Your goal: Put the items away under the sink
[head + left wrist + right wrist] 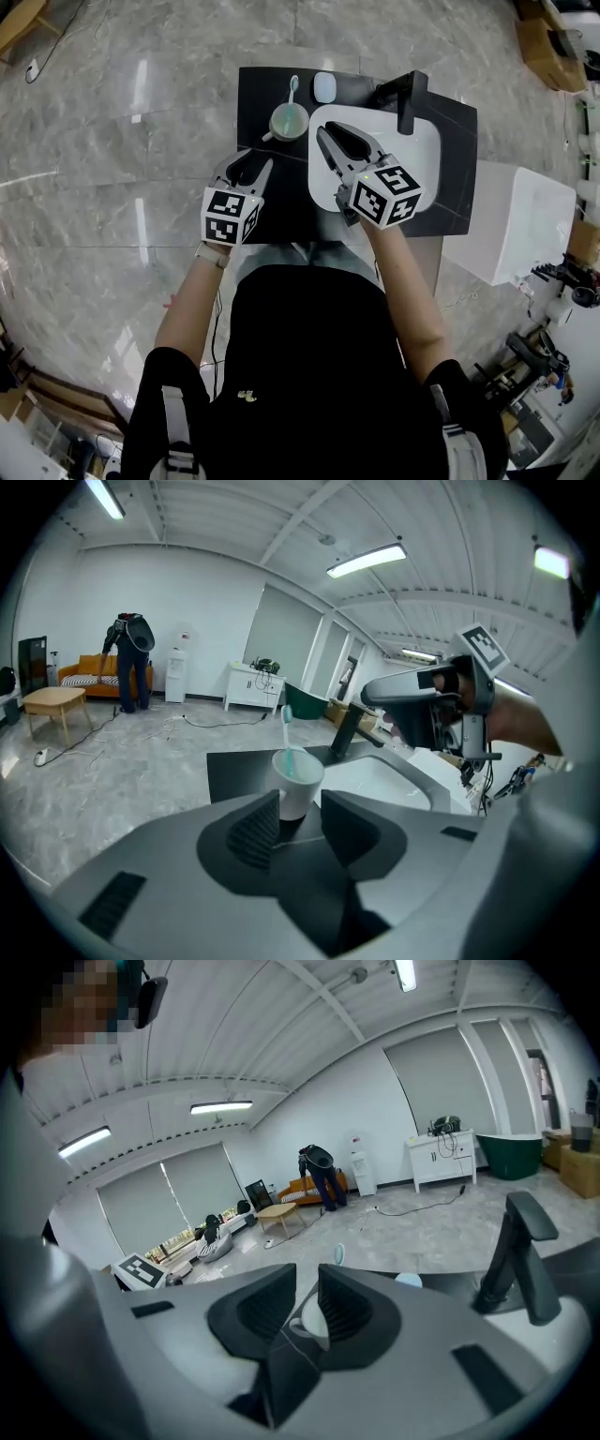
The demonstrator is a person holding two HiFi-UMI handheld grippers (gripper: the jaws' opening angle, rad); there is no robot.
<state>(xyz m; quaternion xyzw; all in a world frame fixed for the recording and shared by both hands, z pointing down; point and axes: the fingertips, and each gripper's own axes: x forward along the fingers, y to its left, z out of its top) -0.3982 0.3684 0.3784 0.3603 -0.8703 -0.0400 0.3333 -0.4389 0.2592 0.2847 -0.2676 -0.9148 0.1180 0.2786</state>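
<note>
My left hand-held gripper (255, 167) hovers over the left part of the tabletop (258, 94), jaws spread and empty. The white cup (289, 122) with its toothbrush (293, 89) stands upright beyond them, toward the far edge, just beside the sink basin (424, 155). My right hand-held gripper (330, 133) hangs over the basin's left side, jaws a narrow slit apart, gripping nothing. A pale oval item (324, 87) lies at the far edge, near the black faucet (410, 98).

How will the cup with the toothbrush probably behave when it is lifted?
The cup looks stiff and smooth, so it may slip. The toothbrush leans loose inside, so tilting could tip it out.
</note>
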